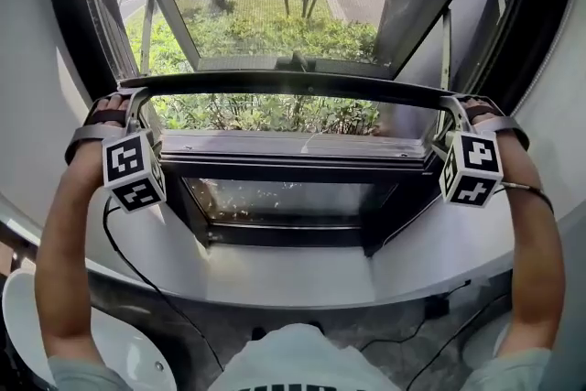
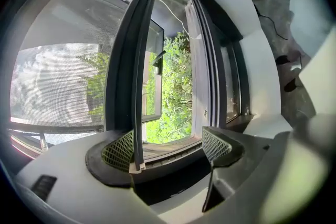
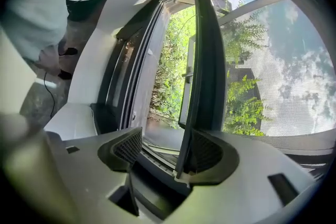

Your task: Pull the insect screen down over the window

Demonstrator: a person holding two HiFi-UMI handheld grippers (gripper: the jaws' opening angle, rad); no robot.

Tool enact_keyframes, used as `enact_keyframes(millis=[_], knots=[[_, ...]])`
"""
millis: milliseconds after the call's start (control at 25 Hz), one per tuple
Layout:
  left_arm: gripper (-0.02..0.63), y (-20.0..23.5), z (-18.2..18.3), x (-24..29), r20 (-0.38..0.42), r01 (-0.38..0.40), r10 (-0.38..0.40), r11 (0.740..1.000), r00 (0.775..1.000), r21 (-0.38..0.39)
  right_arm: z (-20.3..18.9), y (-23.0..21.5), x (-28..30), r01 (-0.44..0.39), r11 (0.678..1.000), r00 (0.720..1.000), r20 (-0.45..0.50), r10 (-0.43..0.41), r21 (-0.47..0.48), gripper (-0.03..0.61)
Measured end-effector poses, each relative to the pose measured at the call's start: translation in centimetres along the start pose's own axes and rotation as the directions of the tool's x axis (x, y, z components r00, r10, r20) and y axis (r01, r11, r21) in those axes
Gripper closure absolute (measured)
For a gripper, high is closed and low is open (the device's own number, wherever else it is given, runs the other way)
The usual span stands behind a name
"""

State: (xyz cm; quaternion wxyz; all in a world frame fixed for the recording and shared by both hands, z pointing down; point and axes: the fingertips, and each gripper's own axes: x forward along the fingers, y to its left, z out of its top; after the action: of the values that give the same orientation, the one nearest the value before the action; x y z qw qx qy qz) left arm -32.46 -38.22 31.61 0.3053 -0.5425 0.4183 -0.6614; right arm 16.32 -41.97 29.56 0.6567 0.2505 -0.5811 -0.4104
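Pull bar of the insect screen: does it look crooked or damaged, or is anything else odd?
Nothing looks damaged. The pull bar runs about level between the left gripper and the right gripper. One oddity: both pairs of jaws stand apart, and the bar lies against only one side of each, not clamped.

The insect screen (image 2: 58,86) was a fine grey woven mesh, see-through and matt. Its pull bar (image 1: 293,85) looked dark, smooth and matt, either metal or plastic. The window frame (image 1: 293,162) was dark and matt. The lower pane (image 1: 284,200) was glossy, reflective glass. The sill (image 1: 302,275) was white, smooth and faintly shiny. The left gripper (image 2: 168,147) and right gripper (image 3: 167,149) were matt grey plastic, their pads (image 2: 118,150) moulded in a rough lattice.
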Motion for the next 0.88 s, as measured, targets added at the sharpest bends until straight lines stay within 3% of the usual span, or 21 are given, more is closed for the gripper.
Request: enact_keyframes(millis=[200, 440, 880], knots=[[0.195, -4.6, 0.4, 1.8, -0.001, 0.059, -0.059, 0.998, 0.998, 0.007, 0.8, 4.3, 2.6, -0.056, 0.998, 0.998, -0.002, 0.056, -0.009, 0.281], [0.199, -9.5, 0.5, 4.1, -0.027, 0.108, -0.107, 0.993, 0.994, 0.043, 2.0, 8.2, 5.6, -0.062, 0.998, 0.998, -0.010, 0.062, -0.016, 0.316], [0.202, -15.4, 1.1, 6.7, -0.029, 0.175, -0.174, 0.984, 0.984, 0.040, 3.2, 13.7, 9.3, -0.089, 0.994, 0.996, -0.003, 0.089, 0.063, 0.330]])
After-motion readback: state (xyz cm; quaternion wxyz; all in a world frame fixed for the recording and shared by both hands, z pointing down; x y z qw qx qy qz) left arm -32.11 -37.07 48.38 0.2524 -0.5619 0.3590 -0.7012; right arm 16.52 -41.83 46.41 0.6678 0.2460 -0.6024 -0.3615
